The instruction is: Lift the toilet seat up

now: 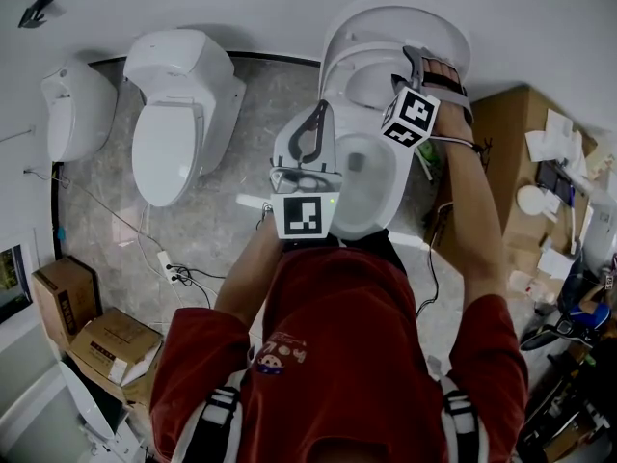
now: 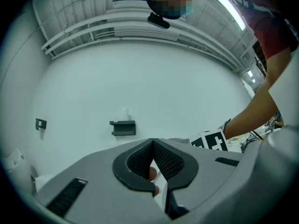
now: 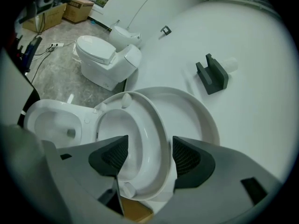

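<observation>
The white toilet's seat (image 3: 156, 125) stands raised and leans back against the upright lid (image 3: 198, 113) by the wall. The open bowl (image 3: 46, 125) lies below. In the right gripper view my right gripper (image 3: 148, 155) is open. The seat's rim runs between its pads without touching either. In the head view the right gripper (image 1: 416, 58) is up at the raised seat (image 1: 359, 58), under the lid (image 1: 386, 13). My left gripper (image 1: 318, 112) hovers over the left rim of the bowl (image 1: 371, 186). It (image 2: 152, 143) is shut and holds nothing, pointing at the bare wall.
A second toilet (image 1: 178, 114), lid down, stands to the left, with another white fixture (image 1: 72, 109) beyond it. Cables (image 1: 169, 268) and cardboard boxes (image 1: 106, 340) lie on the floor at left. A large box (image 1: 521, 162) with clutter is at right. A grey bracket (image 3: 212, 73) is fixed to the wall.
</observation>
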